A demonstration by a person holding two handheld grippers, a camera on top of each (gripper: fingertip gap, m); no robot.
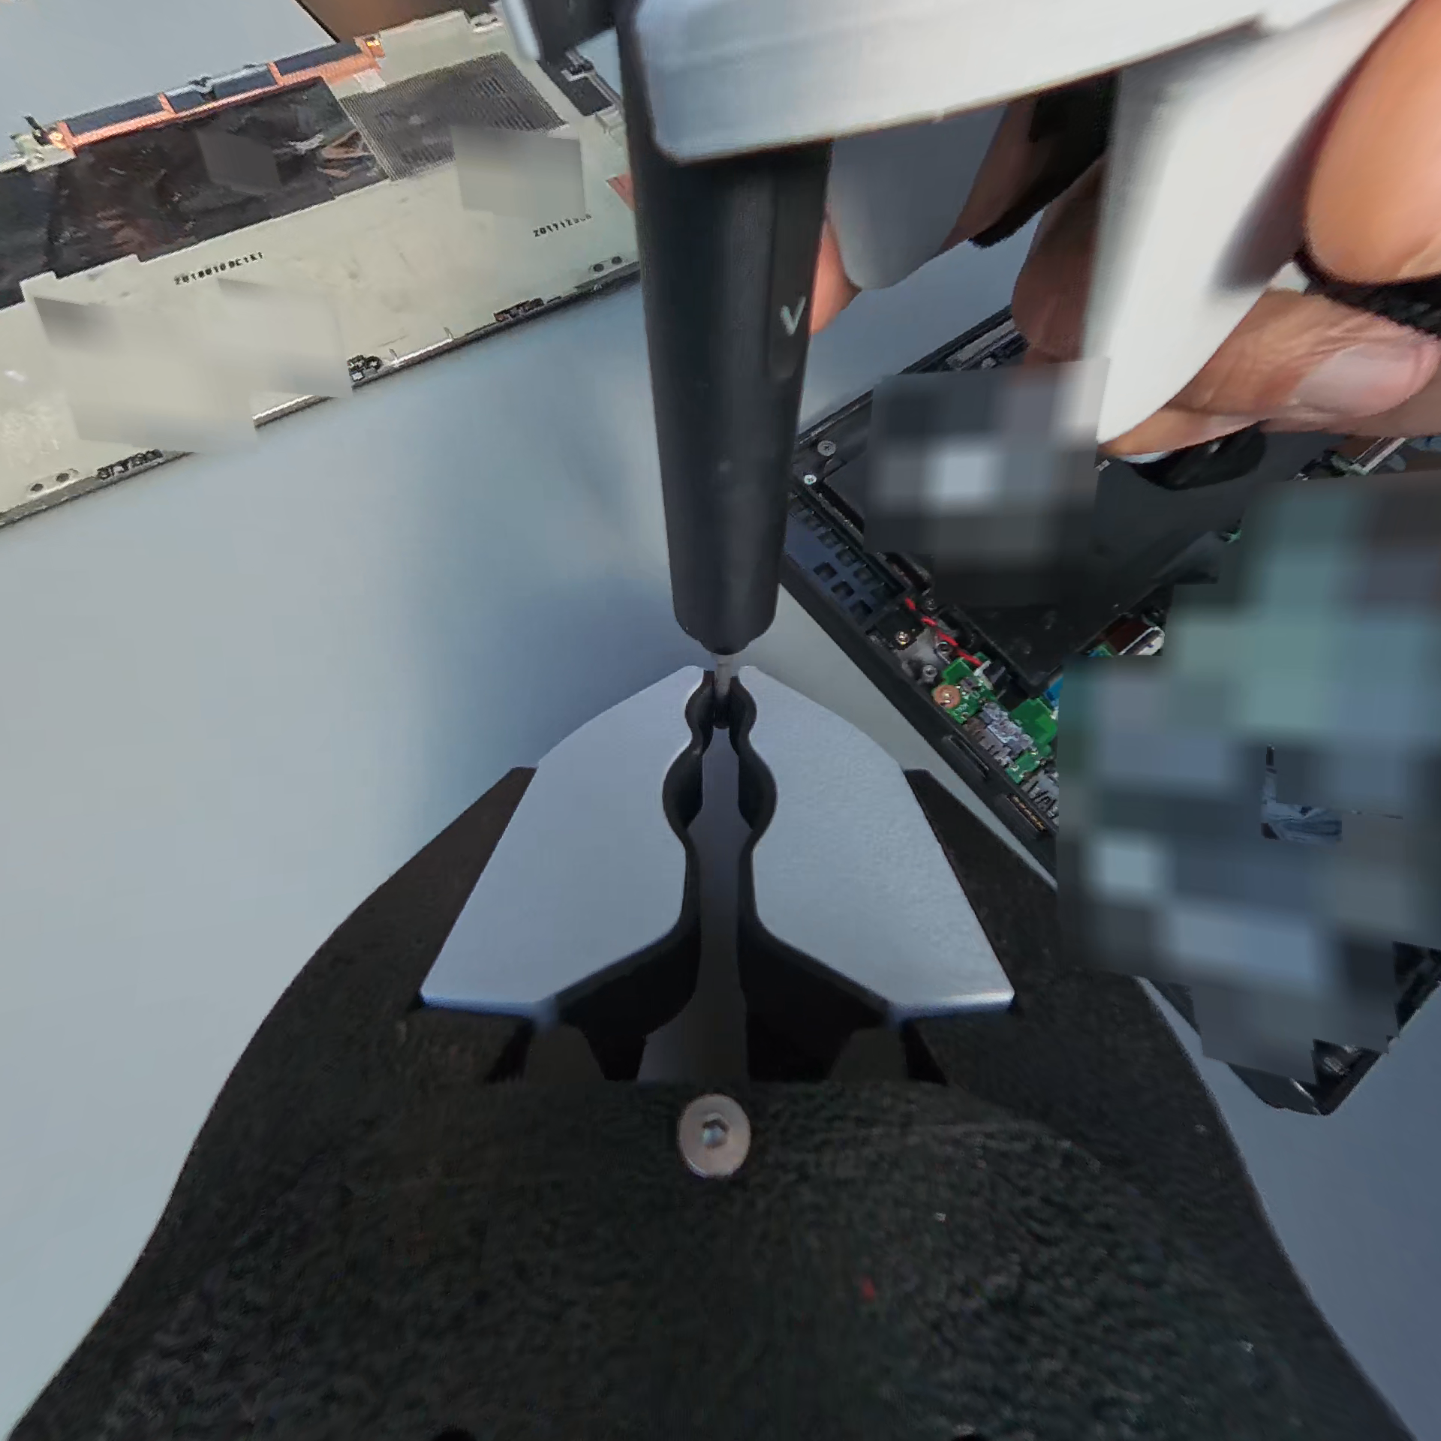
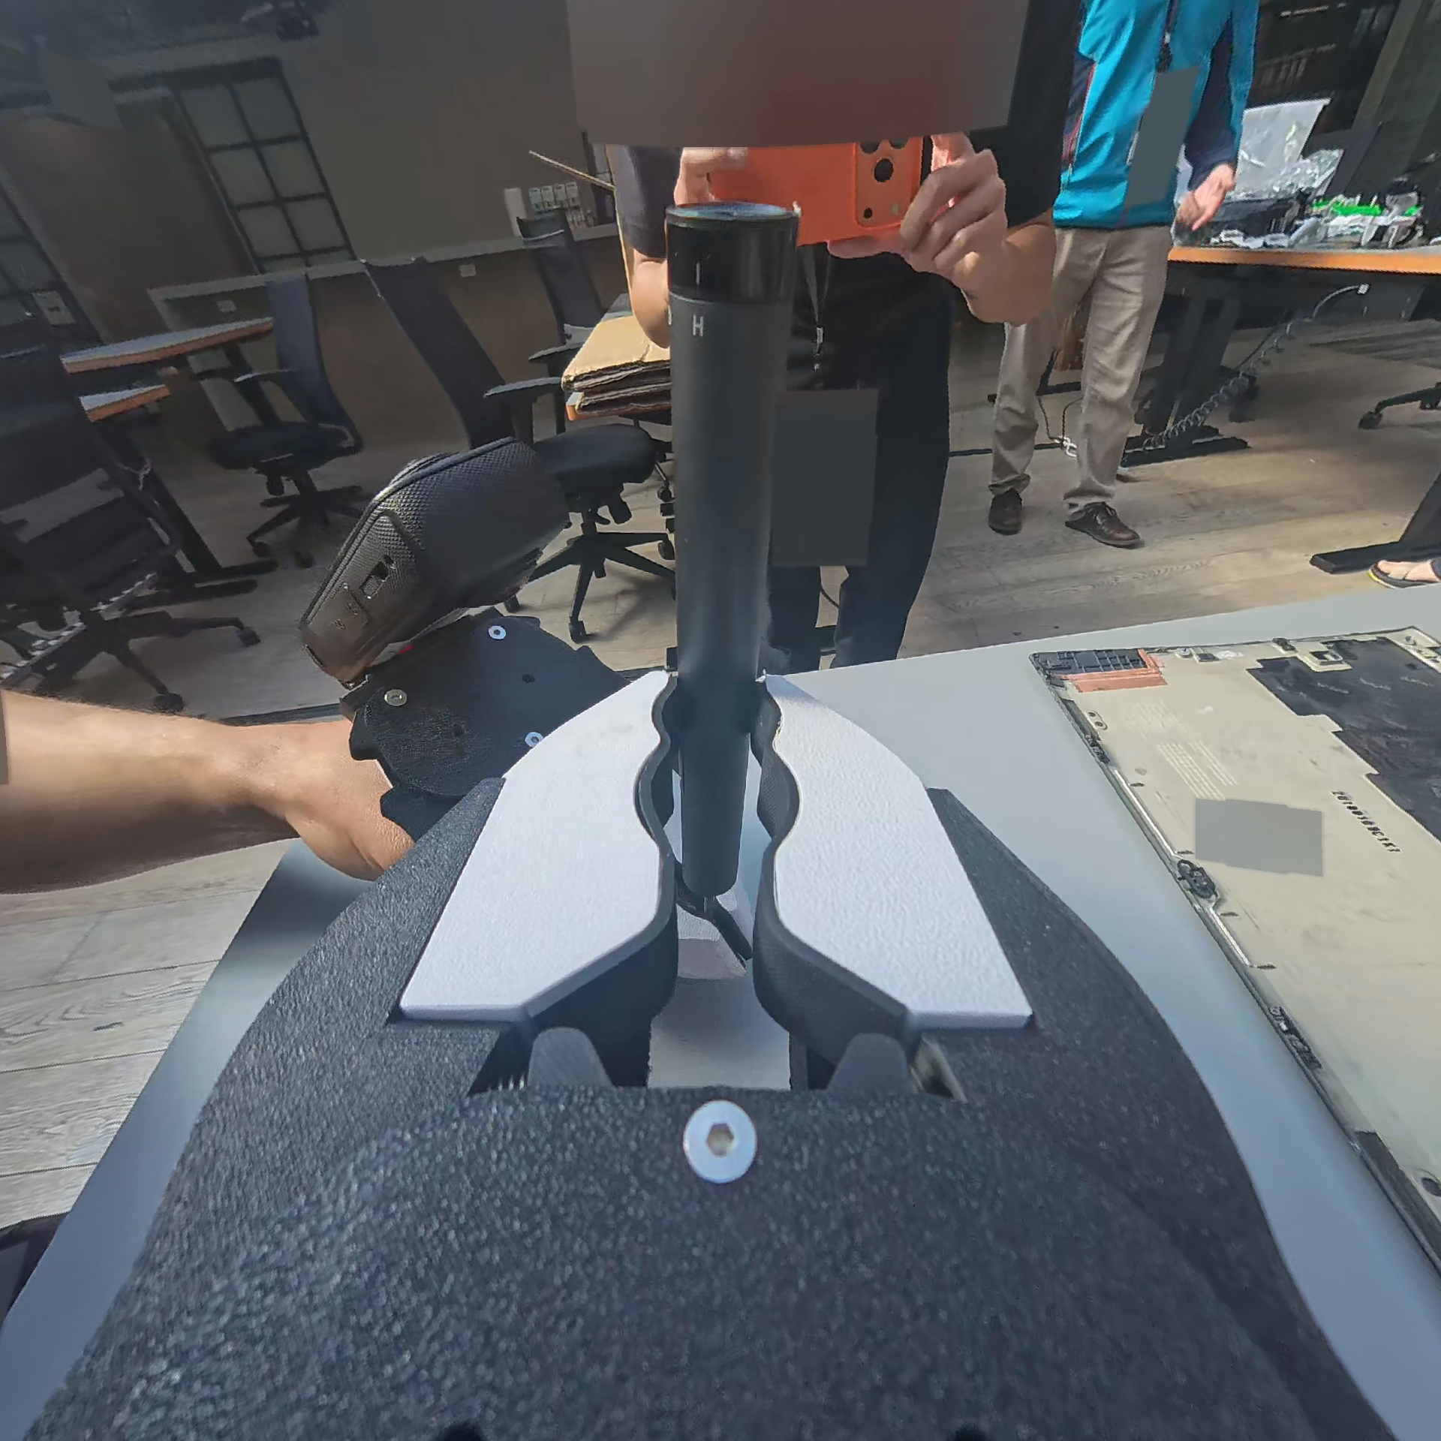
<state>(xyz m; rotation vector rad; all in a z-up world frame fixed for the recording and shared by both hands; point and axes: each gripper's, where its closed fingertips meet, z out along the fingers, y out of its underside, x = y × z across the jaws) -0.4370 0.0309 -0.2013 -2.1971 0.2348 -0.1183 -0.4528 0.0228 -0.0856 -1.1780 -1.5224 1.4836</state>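
Grey table [image 1: 312,741]: everything sits on it.

Removed back cover [image 1: 312,257]: inner face up, well apart from the screwdriver, on its far left in the left wrist view. It is already off the machine.

Open laptop chassis [image 1: 920,616]: just right of the screwdriver, boards and wiring exposed, partly hidden by mosaic. Cannot tell whether any screws are left in it.

Right gripper [image 2: 711,702]: jaws clamped on the black screwdriver [image 2: 725,507] low on its barrel, which stands between the fingers, bit end toward the camera.

Left gripper [image 1: 721,706]: tips pinched shut on the thin bit [image 1: 723,678] at the screwdriver's nose. Whether the bit is seated or loose cannot be told.

View differences:
- Left wrist view alone shows the chassis and the pinch on the bit. It also shows the hand [image 1: 1286,351] on the right gripper.
- Right wrist view alone shows the screwdriver's cap end and the room beyond: chairs, desks, a person holding an orange phone [image 2: 819,187]. The bit is mostly hidden here.
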